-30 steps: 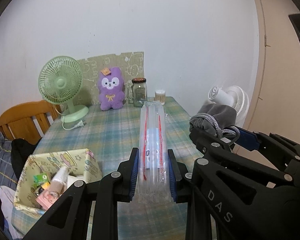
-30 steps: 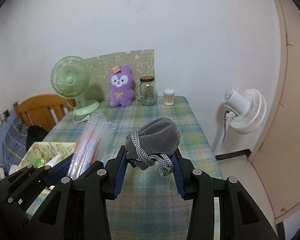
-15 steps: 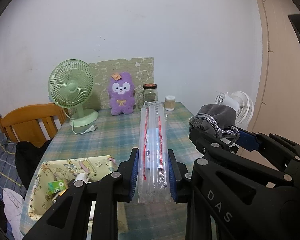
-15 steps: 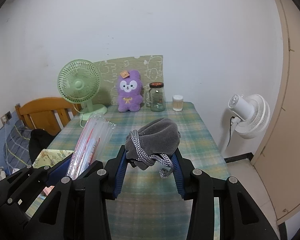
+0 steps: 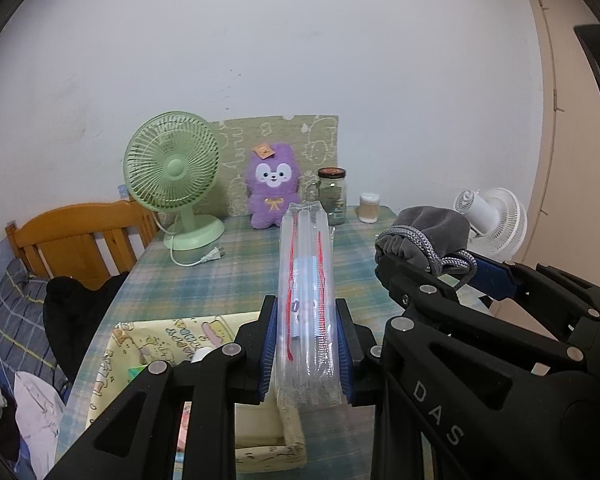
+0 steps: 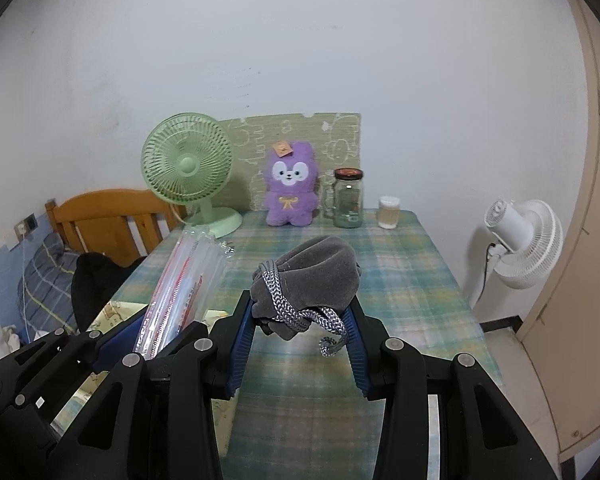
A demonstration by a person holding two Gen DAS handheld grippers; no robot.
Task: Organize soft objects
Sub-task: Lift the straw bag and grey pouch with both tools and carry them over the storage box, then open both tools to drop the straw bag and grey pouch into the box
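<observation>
We have both items lifted, none stowed: left tongs (image 5: pixel 306 344) clamp the plastic sleeve (image 5: pixel 306 280), right tongs (image 6: pixel 300 340) pinch the grey pouch (image 6: pixel 312 272).

We see a grey velvet drawstring pouch (image 6: pixel 312 276), bunched, its braided cord dangling, lifted above the table on the right; left of it, a long clear plastic sleeve (image 5: pixel 306 300) with red lines, angled upward.

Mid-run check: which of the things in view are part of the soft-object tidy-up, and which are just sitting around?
In the job:
- clear plastic pack, clamped in the left gripper
- grey drawstring pouch, clamped in the right gripper
- yellow patterned box, probably the bin
- purple plush toy, soft, maybe next

Lying about:
- green fan
- glass jar
- cotton swab tub
- white fan
</observation>
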